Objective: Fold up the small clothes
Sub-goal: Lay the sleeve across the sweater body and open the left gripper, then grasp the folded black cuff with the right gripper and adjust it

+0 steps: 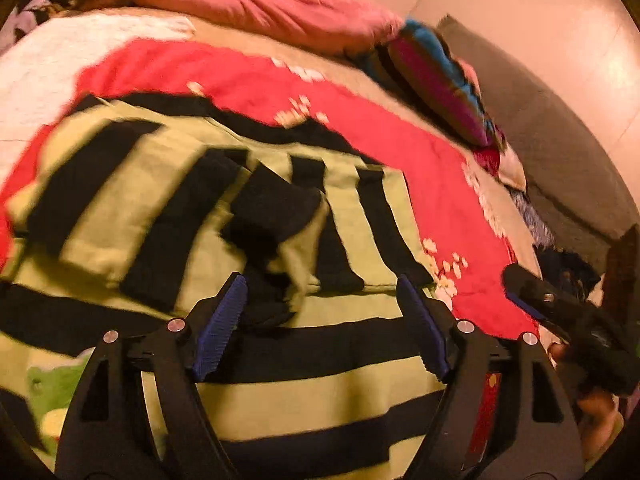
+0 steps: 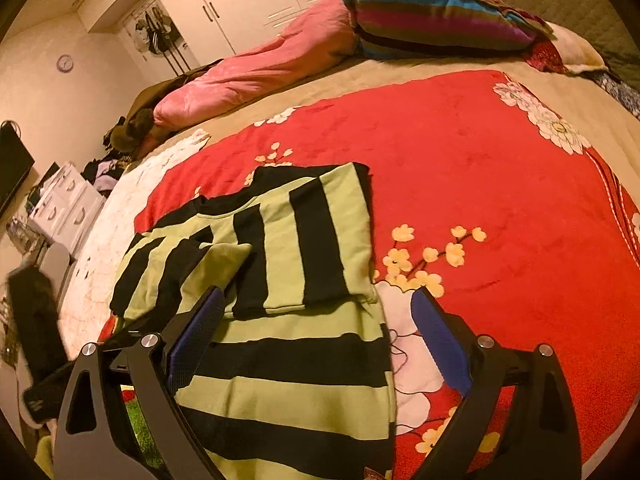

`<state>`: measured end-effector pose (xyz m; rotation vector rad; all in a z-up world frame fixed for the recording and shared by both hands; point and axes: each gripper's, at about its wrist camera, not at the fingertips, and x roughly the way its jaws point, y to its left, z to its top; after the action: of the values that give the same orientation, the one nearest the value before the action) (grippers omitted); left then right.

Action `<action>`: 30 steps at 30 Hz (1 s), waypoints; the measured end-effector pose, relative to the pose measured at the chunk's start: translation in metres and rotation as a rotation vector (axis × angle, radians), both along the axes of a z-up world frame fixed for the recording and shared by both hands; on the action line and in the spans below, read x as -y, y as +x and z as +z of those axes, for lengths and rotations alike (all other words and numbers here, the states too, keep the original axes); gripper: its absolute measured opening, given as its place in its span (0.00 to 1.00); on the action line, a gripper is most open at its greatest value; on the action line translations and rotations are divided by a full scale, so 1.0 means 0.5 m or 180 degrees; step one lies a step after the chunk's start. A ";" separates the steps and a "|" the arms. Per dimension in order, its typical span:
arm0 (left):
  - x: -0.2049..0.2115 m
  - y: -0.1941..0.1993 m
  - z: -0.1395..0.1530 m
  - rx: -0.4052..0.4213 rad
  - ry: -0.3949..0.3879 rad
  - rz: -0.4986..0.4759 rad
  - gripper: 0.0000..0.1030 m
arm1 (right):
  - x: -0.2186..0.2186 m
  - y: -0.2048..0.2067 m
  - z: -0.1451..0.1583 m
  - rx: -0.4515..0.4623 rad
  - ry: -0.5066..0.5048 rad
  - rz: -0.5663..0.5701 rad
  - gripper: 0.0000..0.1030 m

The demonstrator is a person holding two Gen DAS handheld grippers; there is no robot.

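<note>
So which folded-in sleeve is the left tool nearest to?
The one whose black cuff lies crumpled just ahead of the open left tool. The other sleeve lies flat, further left on the green-and-black striped sweater.

The striped sweater [image 2: 288,320] runs off the bottom edge in both views, and motion blur smears its folded sleeves [image 1: 256,216] in the left view.

Warm, dim indoor light, orange cast. Left view motion-blurred; right view sharper. Glare on wall [image 1: 592,68]. Strong fisheye bending, dark vignette at corners.
</note>
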<state>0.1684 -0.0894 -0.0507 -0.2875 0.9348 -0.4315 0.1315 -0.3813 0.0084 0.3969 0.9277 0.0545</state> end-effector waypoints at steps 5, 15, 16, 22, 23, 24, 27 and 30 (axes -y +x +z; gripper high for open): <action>-0.096 -0.009 0.039 0.0459 0.0445 0.0616 0.68 | -0.079 0.007 0.016 0.0117 -0.0425 0.0322 0.91; -0.201 0.017 0.023 0.0422 0.0732 0.1086 0.75 | -0.307 0.075 0.009 0.0264 -0.1169 0.1273 0.91; -0.203 0.018 0.021 0.0426 0.0735 0.1094 0.75 | -0.322 0.084 0.003 0.0246 -0.1194 0.1324 0.91; -0.204 0.013 0.020 0.0535 0.0848 0.1125 0.81 | -0.391 0.124 -0.031 0.0192 -0.1367 0.1550 0.91; -0.205 0.013 0.021 0.0552 0.0862 0.1143 0.82 | -0.397 0.129 -0.036 0.0175 -0.1367 0.1561 0.91; -0.206 0.014 0.020 0.0567 0.0886 0.1160 0.82 | -0.399 0.137 -0.043 0.0154 -0.1361 0.1566 0.91; -0.209 0.016 0.015 0.0603 0.0998 0.1210 0.82 | -0.401 0.151 -0.065 0.0120 -0.1470 0.1534 0.91; -0.211 0.021 0.007 0.0550 0.0995 0.1203 0.82 | -0.390 0.160 -0.088 0.0059 -0.1523 0.1508 0.90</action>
<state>0.1791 0.0162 -0.0472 -0.1334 0.7439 0.0394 0.2113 -0.1863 -0.0358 -0.2711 0.9661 0.2625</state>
